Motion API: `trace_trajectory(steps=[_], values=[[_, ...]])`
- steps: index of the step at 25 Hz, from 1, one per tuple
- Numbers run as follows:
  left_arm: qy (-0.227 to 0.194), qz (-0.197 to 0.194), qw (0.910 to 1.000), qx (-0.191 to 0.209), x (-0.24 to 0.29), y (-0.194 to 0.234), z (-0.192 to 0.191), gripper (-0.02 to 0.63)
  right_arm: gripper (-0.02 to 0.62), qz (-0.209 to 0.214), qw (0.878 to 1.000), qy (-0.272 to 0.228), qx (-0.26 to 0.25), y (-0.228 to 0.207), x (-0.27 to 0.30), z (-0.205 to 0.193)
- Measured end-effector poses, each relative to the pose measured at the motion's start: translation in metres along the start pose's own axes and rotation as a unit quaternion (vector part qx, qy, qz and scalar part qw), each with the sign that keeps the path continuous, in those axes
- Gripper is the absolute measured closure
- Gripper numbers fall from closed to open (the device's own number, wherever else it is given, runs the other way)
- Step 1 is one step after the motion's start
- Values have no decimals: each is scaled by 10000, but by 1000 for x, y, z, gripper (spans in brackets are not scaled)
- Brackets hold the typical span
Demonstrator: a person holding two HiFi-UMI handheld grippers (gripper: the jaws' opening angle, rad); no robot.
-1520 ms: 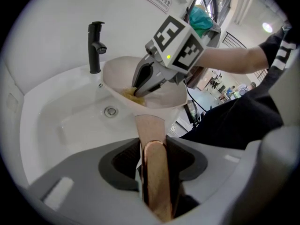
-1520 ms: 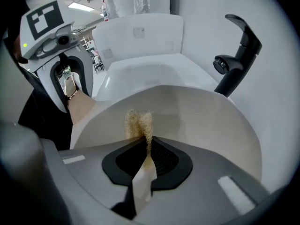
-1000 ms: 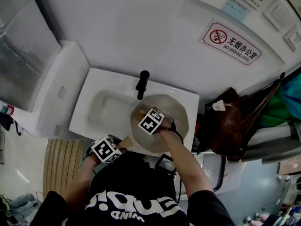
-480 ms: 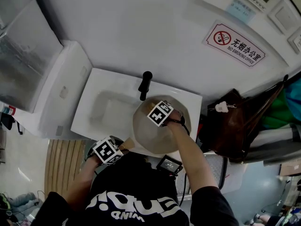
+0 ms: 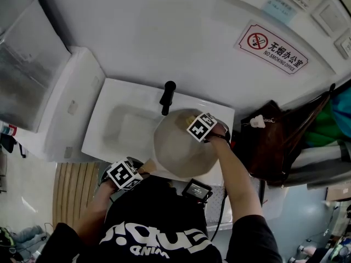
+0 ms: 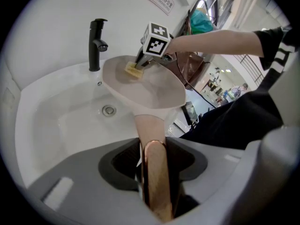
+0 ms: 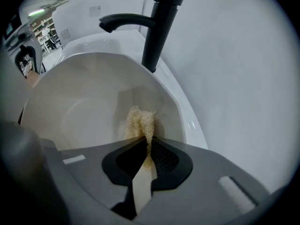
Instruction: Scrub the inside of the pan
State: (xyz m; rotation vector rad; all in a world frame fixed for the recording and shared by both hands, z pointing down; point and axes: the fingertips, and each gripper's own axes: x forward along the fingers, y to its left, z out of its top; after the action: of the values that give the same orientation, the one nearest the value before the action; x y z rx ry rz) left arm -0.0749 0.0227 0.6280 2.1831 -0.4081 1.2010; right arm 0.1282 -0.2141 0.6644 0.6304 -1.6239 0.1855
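Field notes, sink station. Landmark: the black tap (image 5: 166,96).

- The pan (image 5: 178,147), pale cream, sits just in front of the tap, over the white sink (image 5: 118,130). Its rim nearly reaches the tap's base.
- My left gripper (image 6: 152,149) is on the side of the pan farthest from the tap. Its fingers are part-way closed and clamp the pan's copper-toned handle (image 6: 154,177), which runs straight toward the tap.
- My right gripper (image 7: 147,149) points steeply down into the pan at the edge nearest the tap. Its fingers are pinched tight on a yellowish scrubbing sponge (image 7: 139,123).
- The sponge's free end presses on the pan's inner wall, below the tap's spout.
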Motion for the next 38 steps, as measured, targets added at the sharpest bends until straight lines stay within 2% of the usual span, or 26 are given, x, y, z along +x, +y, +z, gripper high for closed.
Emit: trace_trajectory(steps=[6, 11, 18, 22, 31, 38], values=[[-51, 1, 10000, -32, -1, 0, 0, 437, 557, 67, 9996, 176, -206, 6, -9, -28], [-62, 18, 10000, -26, -1, 1, 2, 437, 557, 111, 9977, 320, -589, 24, -14, -49], [-51, 57, 10000, -35, -1, 0, 2, 439, 557, 403, 9958, 388, -730, 57, -23, -75], [-34, 71, 10000, -31, -1, 0, 1, 439, 557, 750, 9934, 382, -782, 87, -31, -85], [-9, 86, 10000, -44, 0, 1, 0, 440, 557, 1350, 9854, 258, -1004, 137, -50, -86], [-19, 99, 9999, -34, -1, 1, 0, 440, 557, 1767, 9782, 31, -1091, 176, -56, -67]])
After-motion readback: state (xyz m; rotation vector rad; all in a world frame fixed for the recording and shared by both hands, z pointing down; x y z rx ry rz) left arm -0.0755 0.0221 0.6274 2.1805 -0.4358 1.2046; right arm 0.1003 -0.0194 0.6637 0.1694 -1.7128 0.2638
